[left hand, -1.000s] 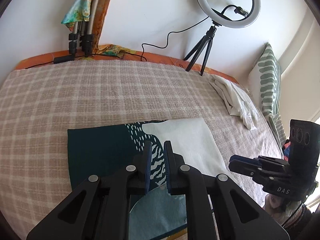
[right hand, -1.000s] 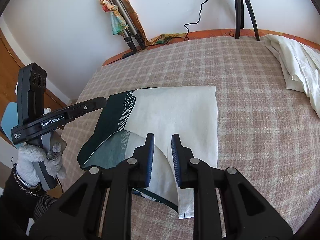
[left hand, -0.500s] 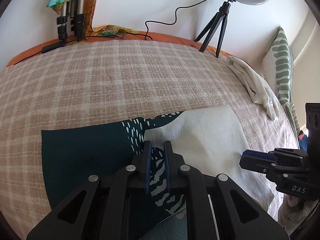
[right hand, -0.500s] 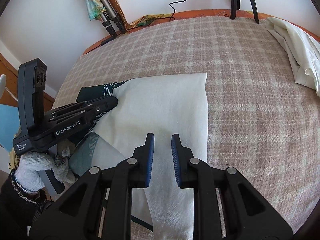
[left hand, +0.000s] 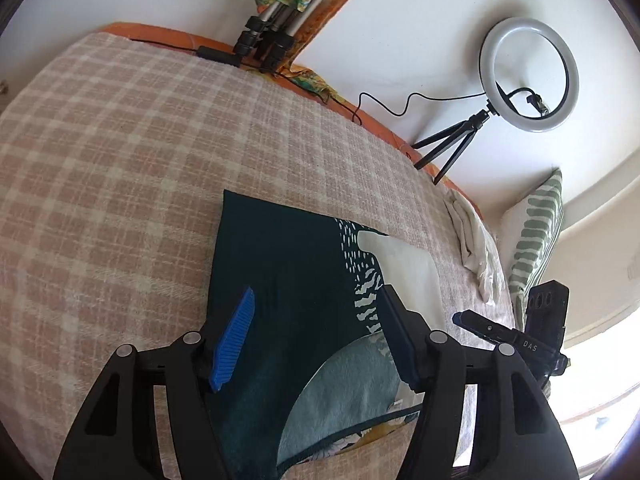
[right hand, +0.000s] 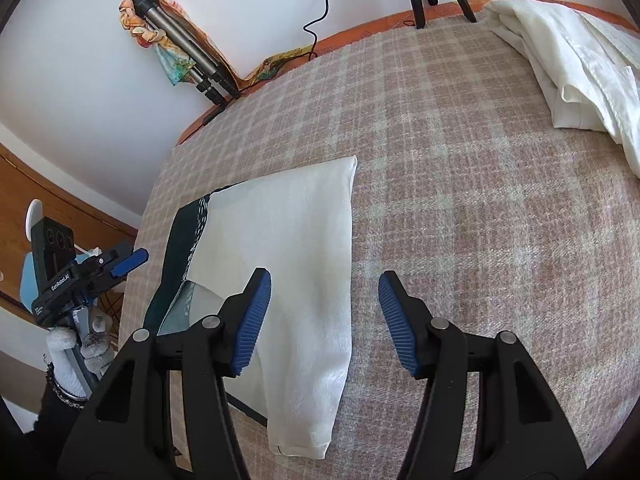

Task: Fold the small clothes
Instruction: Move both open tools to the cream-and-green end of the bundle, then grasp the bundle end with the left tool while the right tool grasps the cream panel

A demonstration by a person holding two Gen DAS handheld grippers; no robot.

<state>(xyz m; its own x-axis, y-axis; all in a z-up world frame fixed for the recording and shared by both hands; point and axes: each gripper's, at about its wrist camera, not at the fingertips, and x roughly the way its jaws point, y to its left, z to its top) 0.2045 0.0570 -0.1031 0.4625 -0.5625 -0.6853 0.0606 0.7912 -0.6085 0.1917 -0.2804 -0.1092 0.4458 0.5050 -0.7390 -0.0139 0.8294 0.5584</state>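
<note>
Here the left gripper (left hand: 316, 336) hangs low over the dark teal end of the folded printed cloth (left hand: 292, 280); its jaws have just been opening and now stand wide, the fabric below them but not pinched. The right gripper (right hand: 324, 324) has likewise just been opening; its jaws straddle the white end's long edge (right hand: 304, 264), gripping nothing.

The cloth lies flat on the checked blanket (right hand: 460, 200), near the front edge, folded over itself, with a paler underside showing at the near corner. That loose corner is the likely trouble: if either gripper drags away low, a pad could catch the top layer and pull the fold open. The fabric looks thin and slippery, so a skewed re-grip might take one layer only.

Further off, a crumpled white garment (right hand: 568, 56) waits on the blanket, well apart. At the far edge stand a ring light on a small tripod (left hand: 528, 76), a folded tripod draped with a colourful scarf (left hand: 276, 12), and a green-striped cushion (left hand: 536, 236) against the white wall.
</note>
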